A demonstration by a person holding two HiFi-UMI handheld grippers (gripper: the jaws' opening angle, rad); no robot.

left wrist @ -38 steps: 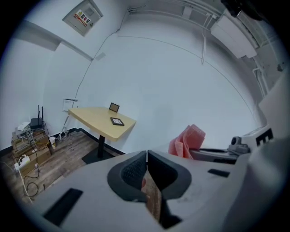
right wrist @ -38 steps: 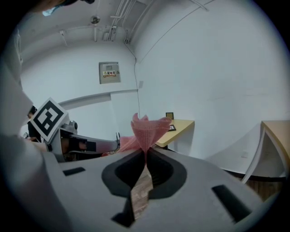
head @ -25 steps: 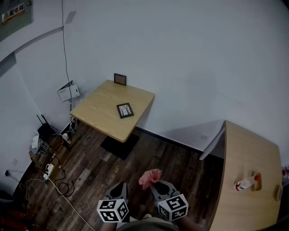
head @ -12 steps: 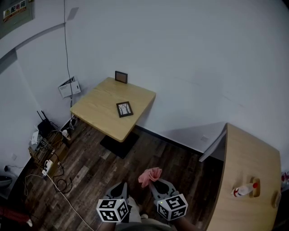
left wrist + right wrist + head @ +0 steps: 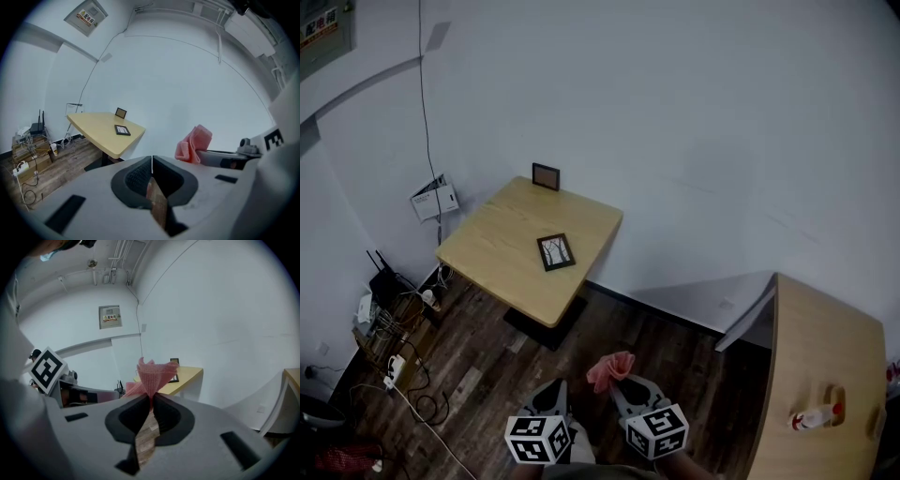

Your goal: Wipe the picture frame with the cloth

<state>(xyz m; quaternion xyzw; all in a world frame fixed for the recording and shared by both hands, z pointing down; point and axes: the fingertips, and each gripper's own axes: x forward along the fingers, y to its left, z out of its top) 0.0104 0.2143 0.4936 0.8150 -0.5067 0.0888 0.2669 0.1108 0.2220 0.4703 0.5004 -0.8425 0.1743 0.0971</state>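
Picture frame (image 5: 556,252) lies flat near the middle of the table (image 5: 487,246), seen from the head view, well apart from both grippers, which hang over the floor (image 5: 478,375) short of the table's front corner. A second frame (image 5: 546,175) stands at the table's far edge by the wall, so the wrong one could get wiped. Loose cables (image 5: 403,366) sprawl left of the table and could snag a step. The holder's body is cut off at the bottom edge.

From the left gripper view, the left gripper (image 5: 151,160) shows its jaws pressed together on nothing. Unless it opens to steady the flat frame, a wipe may push the frame across the table toward an edge. The print inside the frame is too small to read.

From the right gripper view, the right gripper (image 5: 150,399) is clamped on the pink cloth (image 5: 152,373) by a narrow pinch. Most of the cloth fans loose above, and rubbing could tug it free. The cloth blocks much of the table, and the flat frame barely shows behind it.
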